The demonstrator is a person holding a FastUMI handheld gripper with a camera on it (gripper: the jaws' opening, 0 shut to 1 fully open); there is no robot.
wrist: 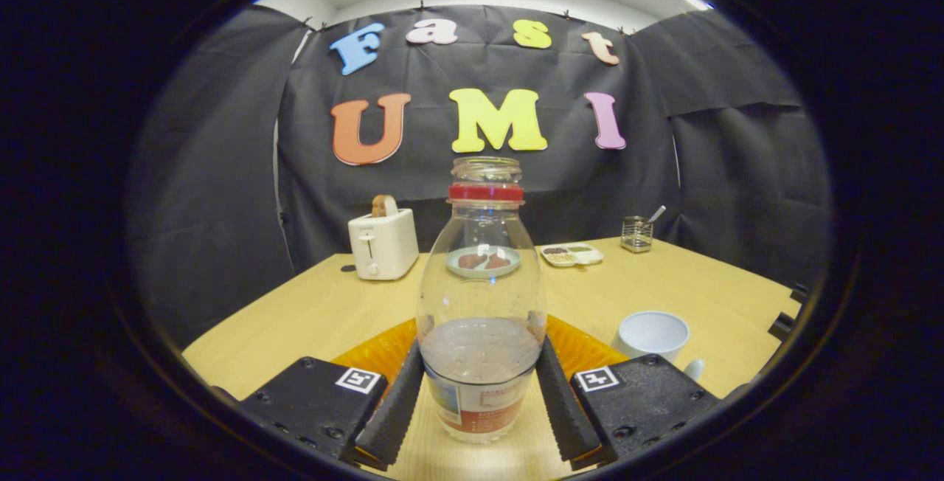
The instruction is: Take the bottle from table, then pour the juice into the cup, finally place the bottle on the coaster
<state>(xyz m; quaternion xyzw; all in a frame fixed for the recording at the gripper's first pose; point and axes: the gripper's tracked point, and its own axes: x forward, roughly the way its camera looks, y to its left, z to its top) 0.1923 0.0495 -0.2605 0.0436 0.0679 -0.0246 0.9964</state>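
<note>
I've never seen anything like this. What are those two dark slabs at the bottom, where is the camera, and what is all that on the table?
The camera rides on a hand-held gripper and looks forward along its two fingers; those are the slabs. They press on either side of a clear bottle with a little juice in the bottom and no cap. Behind the bottle lies an orange coaster; to the side stands a pale cup. Farther back on the wooden table are a toaster, a small plate, a snack tray and a glass holding a utensil.
</note>
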